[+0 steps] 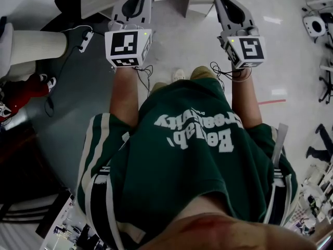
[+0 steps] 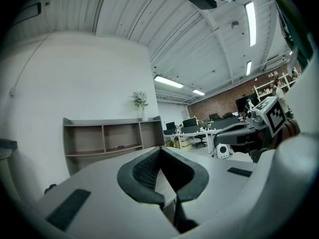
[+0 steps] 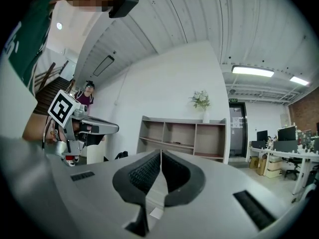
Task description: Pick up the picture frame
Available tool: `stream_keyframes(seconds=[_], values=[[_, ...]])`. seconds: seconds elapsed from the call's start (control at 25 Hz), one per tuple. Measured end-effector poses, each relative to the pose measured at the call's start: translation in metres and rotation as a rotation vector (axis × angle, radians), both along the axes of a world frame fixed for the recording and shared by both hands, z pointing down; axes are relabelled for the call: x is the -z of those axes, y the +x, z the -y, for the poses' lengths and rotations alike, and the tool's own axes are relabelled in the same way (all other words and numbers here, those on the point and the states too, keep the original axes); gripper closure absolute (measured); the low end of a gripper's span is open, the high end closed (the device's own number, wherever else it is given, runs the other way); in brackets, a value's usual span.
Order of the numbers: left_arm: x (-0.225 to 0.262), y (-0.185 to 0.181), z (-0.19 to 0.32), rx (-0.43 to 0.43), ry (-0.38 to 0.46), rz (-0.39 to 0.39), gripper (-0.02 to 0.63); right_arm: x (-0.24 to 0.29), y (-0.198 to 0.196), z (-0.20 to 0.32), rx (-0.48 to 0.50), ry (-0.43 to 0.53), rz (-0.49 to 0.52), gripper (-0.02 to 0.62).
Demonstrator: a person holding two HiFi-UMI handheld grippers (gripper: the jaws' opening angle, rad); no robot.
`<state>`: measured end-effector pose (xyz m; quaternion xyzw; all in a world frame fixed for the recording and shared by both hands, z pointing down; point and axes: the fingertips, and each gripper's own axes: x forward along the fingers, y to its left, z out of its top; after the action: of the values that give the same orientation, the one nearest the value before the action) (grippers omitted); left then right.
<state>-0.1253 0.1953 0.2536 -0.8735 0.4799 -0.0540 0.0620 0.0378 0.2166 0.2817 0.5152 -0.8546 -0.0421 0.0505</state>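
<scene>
Both jaw pairs, left gripper [image 2: 160, 149] and right gripper [image 3: 160, 153], are pressed together on nothing, level above pale floor [image 1: 182, 40], facing a shelf unit [image 3: 183, 138]; the picture frame shows in no view.

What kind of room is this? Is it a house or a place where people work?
Most likely a big shared office or workshop. There are desks with monitors, long strip lights on a high ceiling, and an open shelf unit against a plain wall.
</scene>
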Motion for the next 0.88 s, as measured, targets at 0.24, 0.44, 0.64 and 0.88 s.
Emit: stream_keyframes(seconds=[0.24,0.44,0.64,0.88], values=[[-0.013,0.023,0.027,0.015,-0.025,0.011,0.588,-0.009,0.024,0.033,0.012,-0.005,0.036,0.560],[-0.014,0.034,0.065,0.061,-0.020,0.020,0.588,-0.011,0.035,0.084,0.062,-0.003,0.035,0.560],[0.000,0.047,0.109,0.110,-0.006,0.020,0.588,0.005,0.041,0.135,0.138,0.025,0.025,0.560],[0.004,0.072,0.156,0.147,-0.002,0.027,0.588,0.006,0.063,0.188,0.164,0.000,0.037,0.560]])
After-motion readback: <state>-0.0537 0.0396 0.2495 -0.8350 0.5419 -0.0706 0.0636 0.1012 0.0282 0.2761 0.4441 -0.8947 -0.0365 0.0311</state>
